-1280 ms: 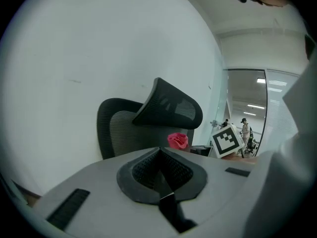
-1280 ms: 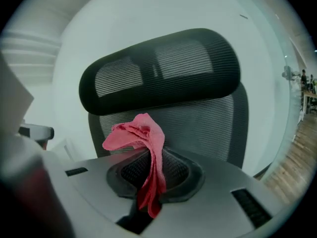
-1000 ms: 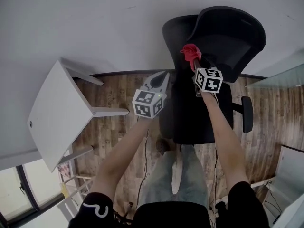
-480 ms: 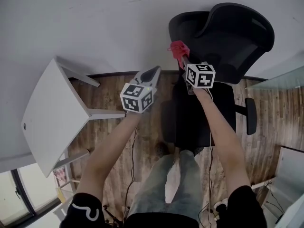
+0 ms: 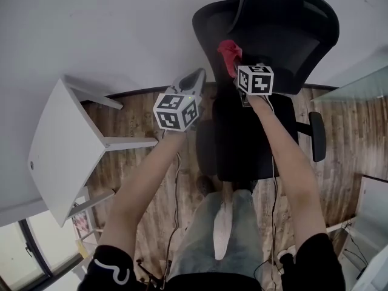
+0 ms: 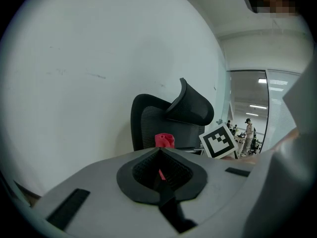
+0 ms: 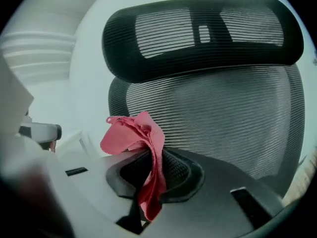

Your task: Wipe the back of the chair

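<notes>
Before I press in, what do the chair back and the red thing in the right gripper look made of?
Chair back: black matte mesh, likely synthetic weave, with fine horizontal ribbing you can partly see through.
Red cloth: thin soft fabric, matte; it creases and droops where the right gripper pinches it.

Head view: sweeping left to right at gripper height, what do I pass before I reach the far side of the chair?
Table → left gripper → cloth → armrest.
</notes>
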The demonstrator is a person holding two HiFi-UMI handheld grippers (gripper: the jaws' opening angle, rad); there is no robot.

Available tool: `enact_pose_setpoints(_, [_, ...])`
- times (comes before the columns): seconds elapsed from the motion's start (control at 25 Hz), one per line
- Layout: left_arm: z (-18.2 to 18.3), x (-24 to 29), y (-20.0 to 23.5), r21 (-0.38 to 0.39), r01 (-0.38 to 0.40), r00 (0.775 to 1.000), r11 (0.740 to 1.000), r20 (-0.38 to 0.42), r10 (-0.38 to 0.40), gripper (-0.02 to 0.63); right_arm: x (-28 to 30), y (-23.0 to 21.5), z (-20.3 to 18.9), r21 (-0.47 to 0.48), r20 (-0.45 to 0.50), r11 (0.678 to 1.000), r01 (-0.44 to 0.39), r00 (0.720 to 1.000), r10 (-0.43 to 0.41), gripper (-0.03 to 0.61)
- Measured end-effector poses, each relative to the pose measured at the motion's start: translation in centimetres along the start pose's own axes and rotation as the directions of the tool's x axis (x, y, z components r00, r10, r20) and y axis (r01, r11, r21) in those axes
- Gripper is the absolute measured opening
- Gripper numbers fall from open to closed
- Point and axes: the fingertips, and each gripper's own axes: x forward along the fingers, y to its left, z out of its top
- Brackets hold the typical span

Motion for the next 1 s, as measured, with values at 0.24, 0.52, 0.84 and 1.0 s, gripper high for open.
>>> enact_pose_setpoints(0.24, [0.1,1.9,-2.4,0.005,-0.012,1.000,1.000,-0.013,0.012,0.023,-1.4,-4.0,0.5,-0.018,0.004,1.000,0.024,1.000,-0.024,0.067])
enact_pose_setpoints(0.52, [0.5,4.9,-6.0,-0.002,-0.009,1.000,1.000,-0.004,0.009,0.023,-3.9,-10.5,0.7,0.009,0.015,0.997,0.073,0.997,-0.073,0.067])
enact_pose_setpoints(0.84, [0.6,8.5,-10.3,0.006,-0.001,1.000,1.000,-0.002,0.001,0.023,-7.6,-19.8,1.0,0.042,0.025,0.987,0.153,0.988,-0.154,0.067])
enact_pose_setpoints(1.0, [0.4,9.7,-12.2,0.012,0.006,1.000,1.000,-0.006,-0.005,0.023,-10.1,-24.2,1.4,0.054,0.030,0.976,0.211,0.977,-0.213,0.067])
